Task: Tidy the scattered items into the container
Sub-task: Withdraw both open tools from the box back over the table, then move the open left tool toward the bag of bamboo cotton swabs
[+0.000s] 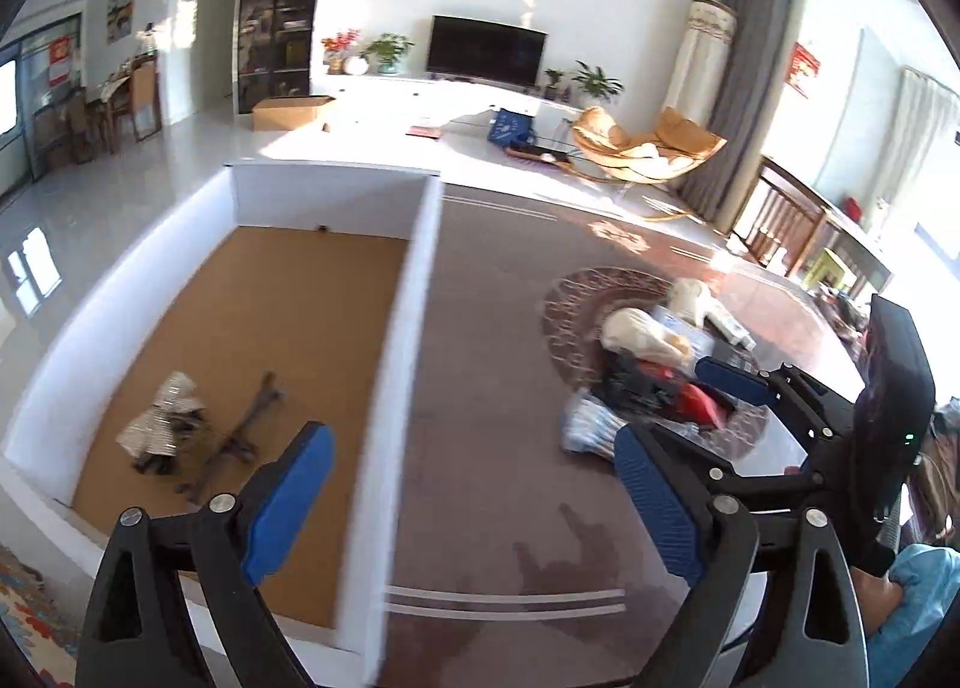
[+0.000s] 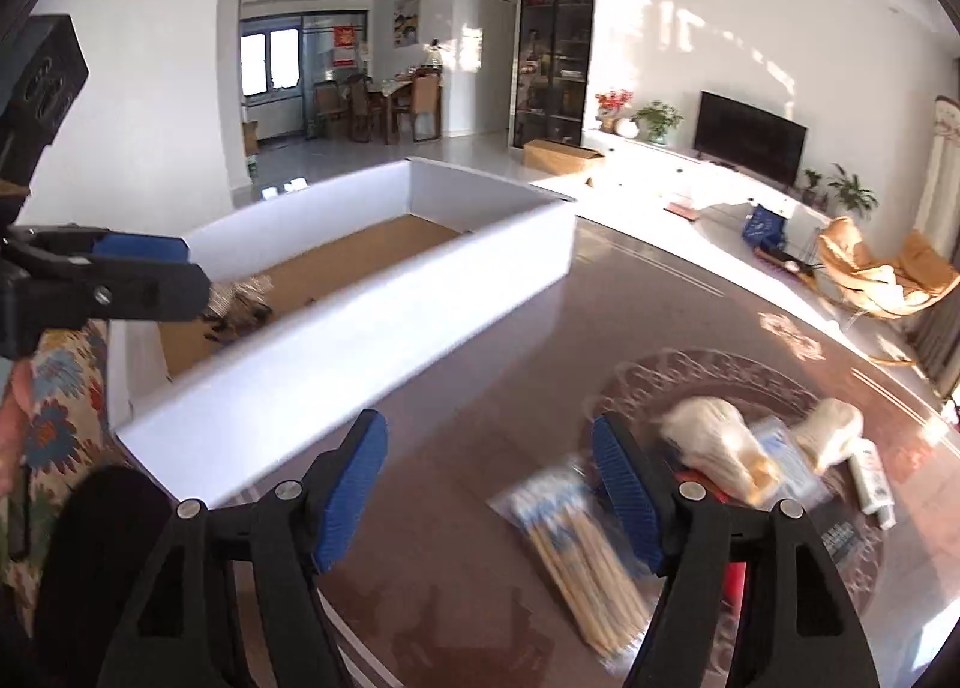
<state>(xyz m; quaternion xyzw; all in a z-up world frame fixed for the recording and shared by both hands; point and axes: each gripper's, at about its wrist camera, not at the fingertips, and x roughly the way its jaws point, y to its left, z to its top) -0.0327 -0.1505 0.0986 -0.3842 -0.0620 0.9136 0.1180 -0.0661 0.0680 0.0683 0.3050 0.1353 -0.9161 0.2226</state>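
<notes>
Left gripper: the jaws are spread wide and nothing is held between the blue pads; one finger is seen over the box floor, the other over the table, so that the near box wall is straddled from above.
Right gripper: the jaws are parted with nothing gripped; it is held over the table, between the box and the pile of loose items. In the left wrist view it is seen at the right edge, just over the pile.
Box: a wide, low white container with a brown cardboard-coloured floor is set on the table's left part, its long wall running beside the open tabletop.
Items in the box: a crumpled patterned bundle and a dark stick-like object are laid near each other on the floor; what they are cannot be told.
Pile: loose items are gathered on a round patterned mat, well apart from the box.
Pile contents: a clear bag of wooden sticks is placed nearest the right gripper; two cream cloth bundles, a flat clear packet, a white tube and something red are seen beyond it.
Table: a glossy brown top with pale stripes, in sun at the far side.
Room: a television, potted plants and an orange chair are seen behind.
</notes>
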